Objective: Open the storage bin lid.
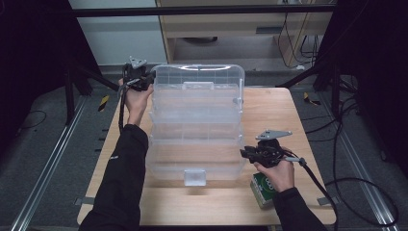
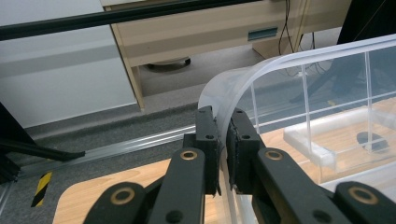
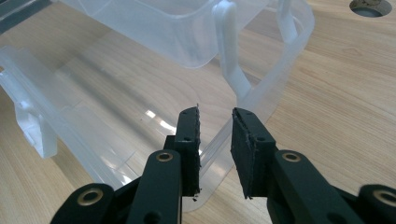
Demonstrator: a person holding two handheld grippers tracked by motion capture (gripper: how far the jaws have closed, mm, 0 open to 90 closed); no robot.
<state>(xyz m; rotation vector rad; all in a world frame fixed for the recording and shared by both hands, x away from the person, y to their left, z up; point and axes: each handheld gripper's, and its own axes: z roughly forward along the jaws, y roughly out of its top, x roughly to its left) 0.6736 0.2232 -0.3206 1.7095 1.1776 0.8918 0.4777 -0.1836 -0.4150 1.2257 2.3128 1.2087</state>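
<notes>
My left gripper (image 2: 223,151) pinches the lid edge of the clear plastic box (image 1: 195,125) at its far left corner. My right gripper (image 3: 215,149) stands spread at the near right corner, the rim between its jaws, unclamped.

Clear tiered box (image 1: 197,125) open on table (image 1: 269,110); left gripper (image 1: 144,79) at far-left corner, apparently gripping.

Black sleeves (image 1: 122,168), black claws (image 2: 223,140), grey plates (image 1: 273,134)
</notes>
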